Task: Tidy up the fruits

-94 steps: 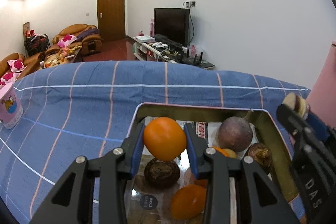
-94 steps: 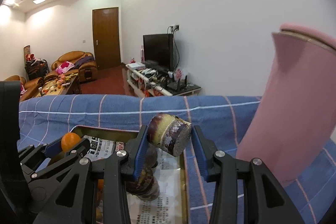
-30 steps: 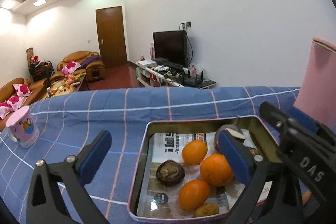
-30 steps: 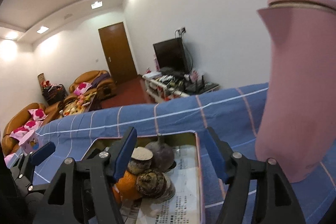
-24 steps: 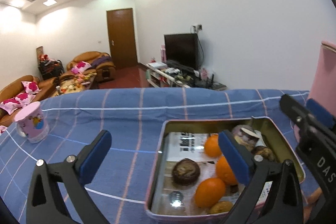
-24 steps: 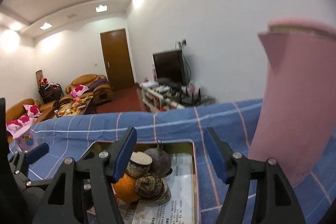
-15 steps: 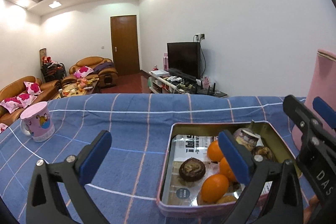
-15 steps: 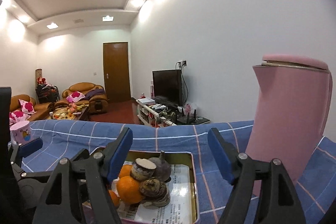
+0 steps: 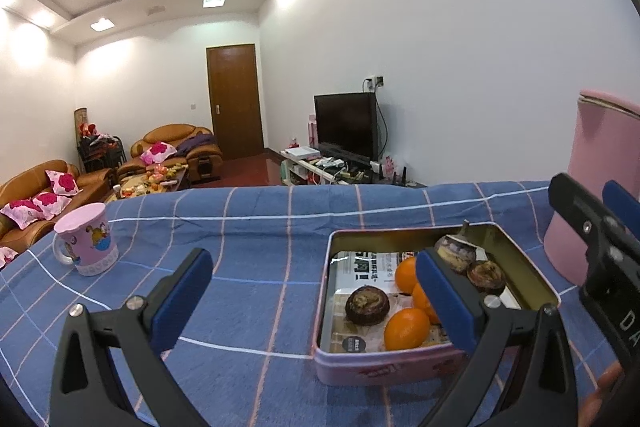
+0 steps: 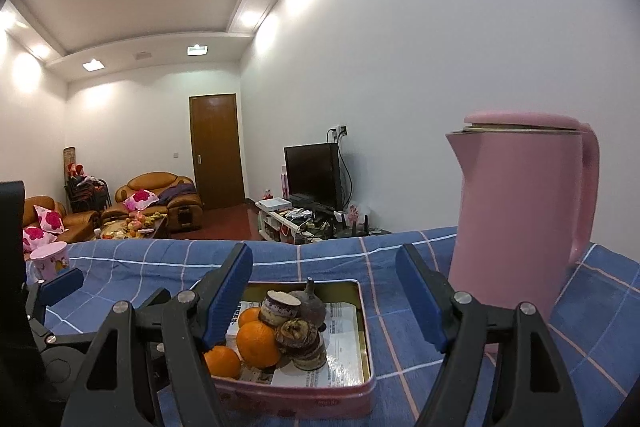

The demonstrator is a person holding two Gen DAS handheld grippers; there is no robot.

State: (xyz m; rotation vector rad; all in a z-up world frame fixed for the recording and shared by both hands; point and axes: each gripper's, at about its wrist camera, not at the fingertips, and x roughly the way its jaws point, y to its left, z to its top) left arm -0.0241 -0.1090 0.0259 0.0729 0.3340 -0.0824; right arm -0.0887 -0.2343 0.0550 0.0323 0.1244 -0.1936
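Note:
A pink tin [image 9: 400, 367] lined with printed paper sits on the blue checked cloth. It holds three oranges [image 9: 406, 329] and several dark brown round fruits [image 9: 367, 305]. My left gripper [image 9: 312, 263] stands wide open in front of the tin's left side, with nothing between its fingers. In the right wrist view the tin [image 10: 300, 397] lies below my right gripper [image 10: 322, 259], which is open and empty. There the oranges [image 10: 258, 345] are piled beside a dark fruit [image 10: 300, 339] and a cut-topped one [image 10: 280, 303]. The right gripper's body [image 9: 592, 227] shows at the right edge of the left wrist view.
A tall pink kettle [image 10: 520, 219] stands on the cloth just right of the tin. A pink mug [image 9: 86, 243] stands at the far left of the cloth [image 9: 240, 227]. Behind the table are sofas, a door and a television.
Both grippers have let go of their fruits, an orange and a dark fruit, which now lie in the tin. Both have drawn back from the tin, and the right jaws have spread wider.

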